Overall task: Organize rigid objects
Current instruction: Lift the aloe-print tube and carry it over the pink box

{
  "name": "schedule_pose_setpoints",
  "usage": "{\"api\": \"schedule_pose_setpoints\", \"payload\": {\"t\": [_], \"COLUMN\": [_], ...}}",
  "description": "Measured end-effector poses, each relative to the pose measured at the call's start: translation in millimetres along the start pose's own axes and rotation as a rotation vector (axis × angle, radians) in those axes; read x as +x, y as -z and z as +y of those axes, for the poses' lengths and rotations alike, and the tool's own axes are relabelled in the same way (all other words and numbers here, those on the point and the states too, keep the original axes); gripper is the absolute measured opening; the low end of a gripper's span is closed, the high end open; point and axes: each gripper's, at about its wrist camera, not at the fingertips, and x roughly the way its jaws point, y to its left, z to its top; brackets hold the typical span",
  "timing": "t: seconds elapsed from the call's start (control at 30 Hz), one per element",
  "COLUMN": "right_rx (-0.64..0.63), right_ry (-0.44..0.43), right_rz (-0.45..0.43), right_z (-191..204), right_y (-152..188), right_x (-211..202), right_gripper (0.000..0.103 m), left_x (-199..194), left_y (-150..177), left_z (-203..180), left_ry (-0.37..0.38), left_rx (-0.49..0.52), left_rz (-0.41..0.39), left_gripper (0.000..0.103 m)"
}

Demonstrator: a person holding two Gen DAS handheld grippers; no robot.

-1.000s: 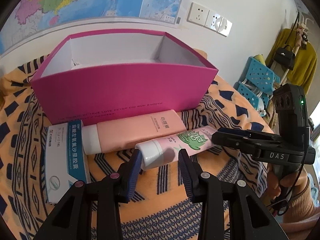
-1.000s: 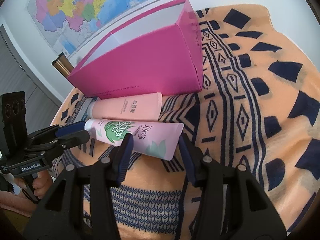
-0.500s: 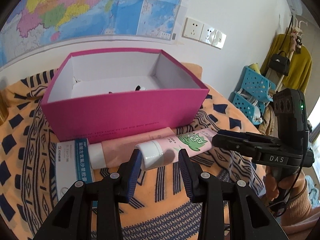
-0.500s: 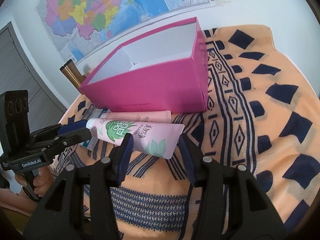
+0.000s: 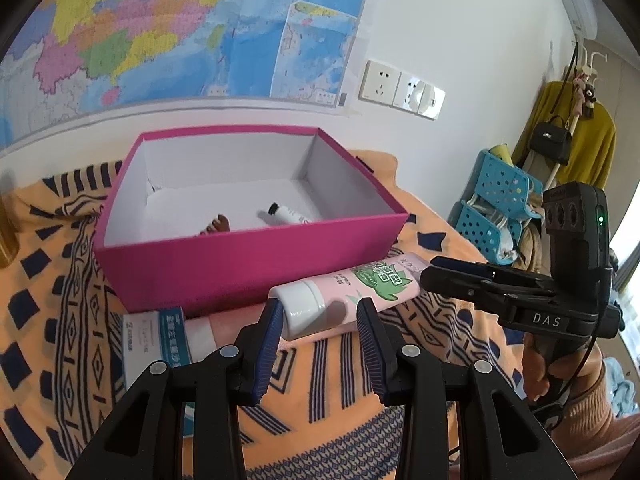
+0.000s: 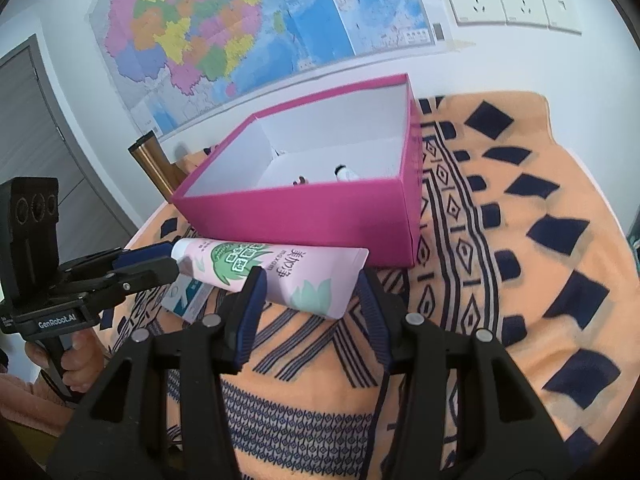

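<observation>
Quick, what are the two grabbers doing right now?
Left gripper: shut on the cap end of the pink tube.
Right gripper: shut on the tube's flat end.

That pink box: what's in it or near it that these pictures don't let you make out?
- Pink box: front wall hides most of the contents in both views.
- Peach tube: mostly behind the lifted pink tube, left view.
- Blue-and-white carton: lower end behind the left fingers.

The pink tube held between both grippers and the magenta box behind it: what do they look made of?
The pink tube looks like soft plastic with a glossy printed skin, flat crimped tail and hard white cap. The magenta box appears to be matte cardboard: sharp folded edges, thin walls, plain white inside.
</observation>
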Motion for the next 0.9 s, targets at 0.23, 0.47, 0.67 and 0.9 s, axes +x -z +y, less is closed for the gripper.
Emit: {"api": "schedule_pose_setpoints", "payload": {"t": [0.23,0.47,0.67,0.9], "right_rx": [-0.026,-0.041,-0.052,-0.058], "right_ry": [0.004,0.008,0.012,0.012], "right_rz": [-0.029,-0.048,-0.063,-0.068], "right_z": [3.3,3.6,4.2,3.0], "right_y": [-13.0,-20.9,-26.9,-30.5], "right_x": [-3.7,-5.3,-6.7,-5.8], "right_gripper": [0.05,0.05,0.05,0.05], "left_x": [-0.6,1.6,3.1,4.1], "left_y": [-7.7,-13.8,-18.5,-23.5], "left_z": [-0.9,-0.8,-0.2,0.5], "left_ry": [-0.012,-0.019,-0.02,-0.029], "left_rx": [0.013,0.022,0.03,0.041], "left_rz": [-0.019,-0.028,-0.035,-0.042], "left_gripper": [0.038,0.038,0.038,0.038]}}
